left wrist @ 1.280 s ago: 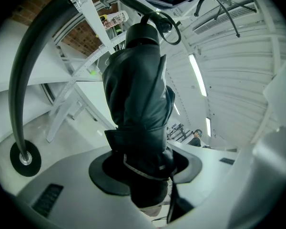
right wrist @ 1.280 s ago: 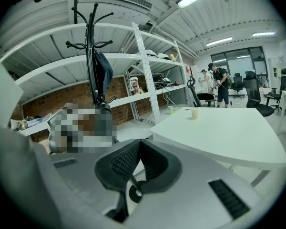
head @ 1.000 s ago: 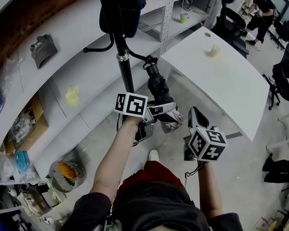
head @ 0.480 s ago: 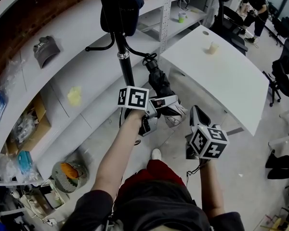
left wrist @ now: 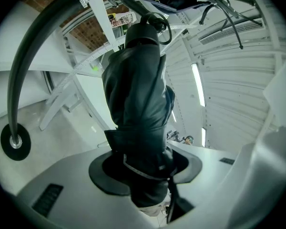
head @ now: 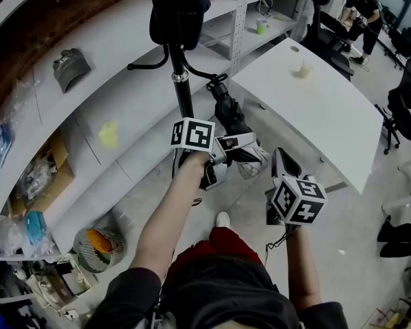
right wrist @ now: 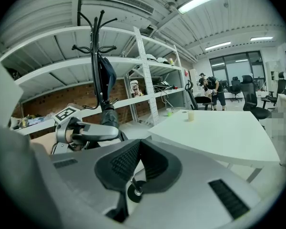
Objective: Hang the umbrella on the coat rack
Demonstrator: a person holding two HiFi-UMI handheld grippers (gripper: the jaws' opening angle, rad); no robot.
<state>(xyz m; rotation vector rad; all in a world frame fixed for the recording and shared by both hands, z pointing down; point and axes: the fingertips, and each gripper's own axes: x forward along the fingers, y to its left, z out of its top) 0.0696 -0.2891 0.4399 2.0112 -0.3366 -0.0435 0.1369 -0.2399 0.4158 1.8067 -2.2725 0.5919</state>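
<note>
The left hand-held gripper was closed on the folded black umbrella, gripping the lower part of the furled canopy, with the jaws held fairly wide apart by the bundle's thickness. From that grip the umbrella's long axis ran forward and upward away from the jaws, and its far end with the cord loop led. In the head view this end lay just beside the tip of a curved lower hook of the coat rack, whose dark pole stood close to the left of the umbrella and nearly parallel to it. Whether the loop already sat over the hook could not be told from either view. The task's object was thus in the left hand and at the rack, so the left arm was by far the nearer. Judged from this, the coming move turned on bringing the loop over the hook's tip before the jaws released. The right hand-held gripper hung lower and to the right, well apart from the rack, with its jaws together and nothing between them. A dark garment hung higher on the rack. Behind it ran white wall shelves, and a white bench stood to the right.
</note>
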